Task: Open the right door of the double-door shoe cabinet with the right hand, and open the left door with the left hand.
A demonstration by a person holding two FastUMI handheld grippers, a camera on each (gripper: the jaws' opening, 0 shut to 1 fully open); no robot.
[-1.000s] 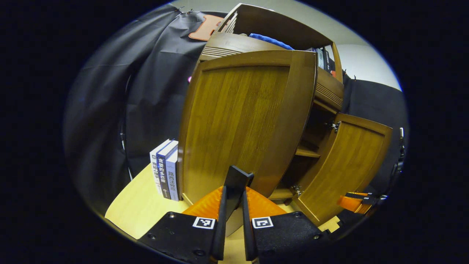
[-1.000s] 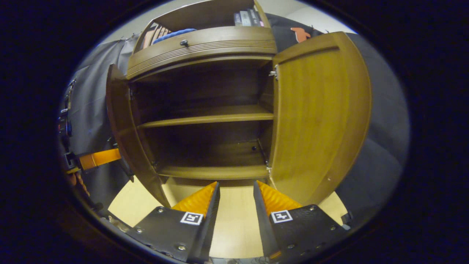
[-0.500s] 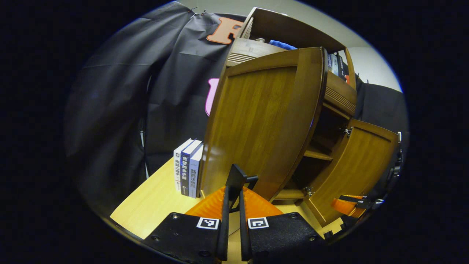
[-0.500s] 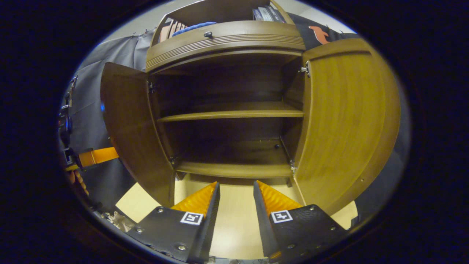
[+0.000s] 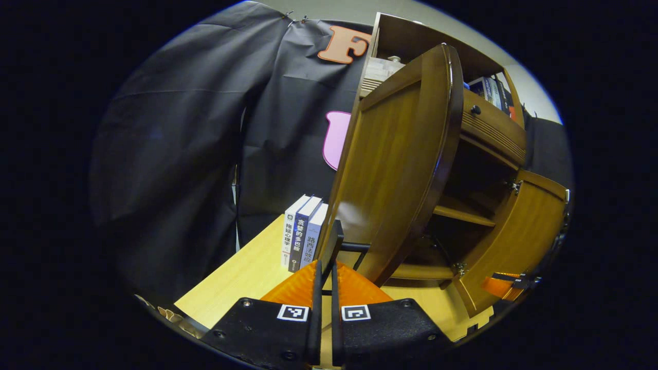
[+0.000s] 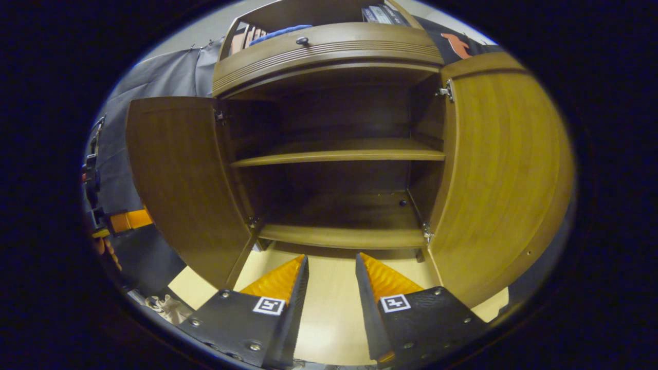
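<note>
Wooden left door's handle (image 5: pixel 335 245) pinched in left tool (image 5: pixel 324 267); right tool (image 6: pixel 331 267) agape, empty.

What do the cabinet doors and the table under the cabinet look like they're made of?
Left door and right door: brown wood or wood veneer, visible grain, glossy sheen along the edges. Table: pale, matte wood-look board, possibly laminate.
</note>
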